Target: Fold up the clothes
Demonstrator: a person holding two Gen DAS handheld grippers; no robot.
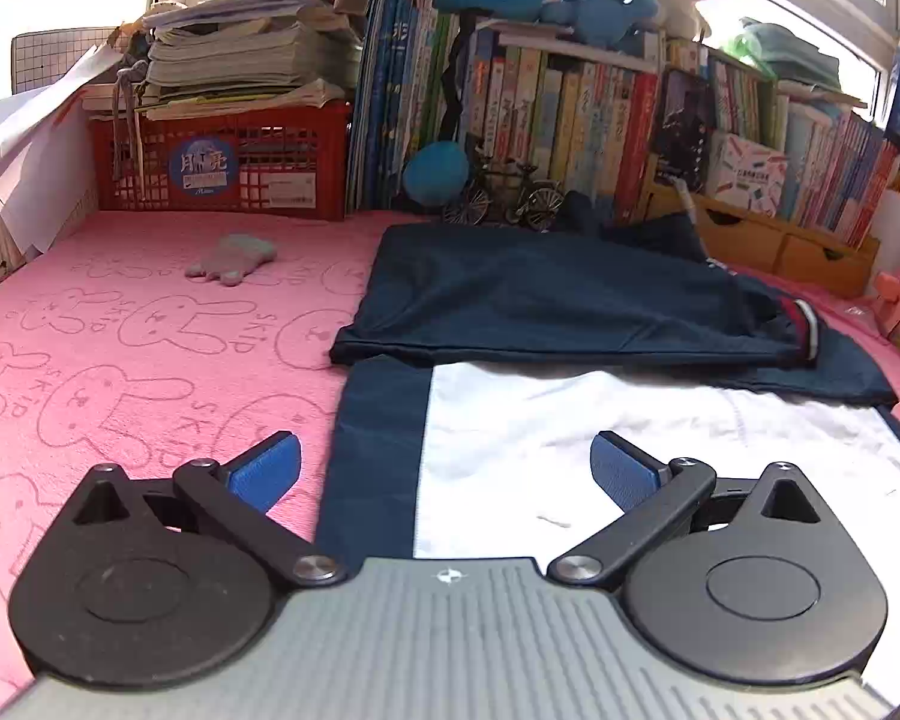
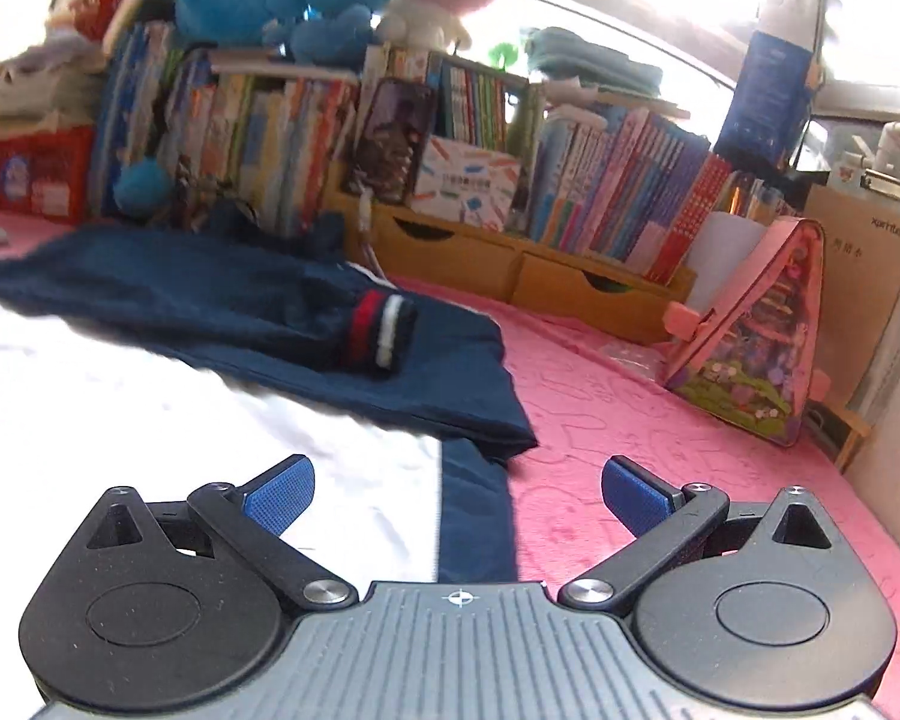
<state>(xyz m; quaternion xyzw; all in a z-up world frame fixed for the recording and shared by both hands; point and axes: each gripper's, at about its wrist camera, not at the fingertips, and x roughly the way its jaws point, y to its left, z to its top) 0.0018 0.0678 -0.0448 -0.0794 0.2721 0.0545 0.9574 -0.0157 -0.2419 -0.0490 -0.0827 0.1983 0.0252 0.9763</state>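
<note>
A navy and white jacket [image 1: 570, 438] lies flat on the pink rabbit-print cover [image 1: 120, 360]. Its far half is folded over, with a sleeve whose red, white and navy cuff [image 1: 804, 330] rests on top. My left gripper [image 1: 444, 474] is open, hovering just above the jacket's near left navy edge band [image 1: 378, 456], with nothing between its blue pads. In the right wrist view the same jacket [image 2: 180, 420] shows its striped cuff [image 2: 381, 333]. My right gripper [image 2: 459, 495] is open over the jacket's near right navy edge [image 2: 477, 516], with nothing held.
A red crate [image 1: 222, 162] with stacked papers, rows of books [image 1: 570, 114], a toy bicycle [image 1: 504, 192] and wooden drawers [image 2: 510, 264] line the back. A small grey plush [image 1: 234, 258] lies on the cover. A pink bag [image 2: 762, 330] leans at the right.
</note>
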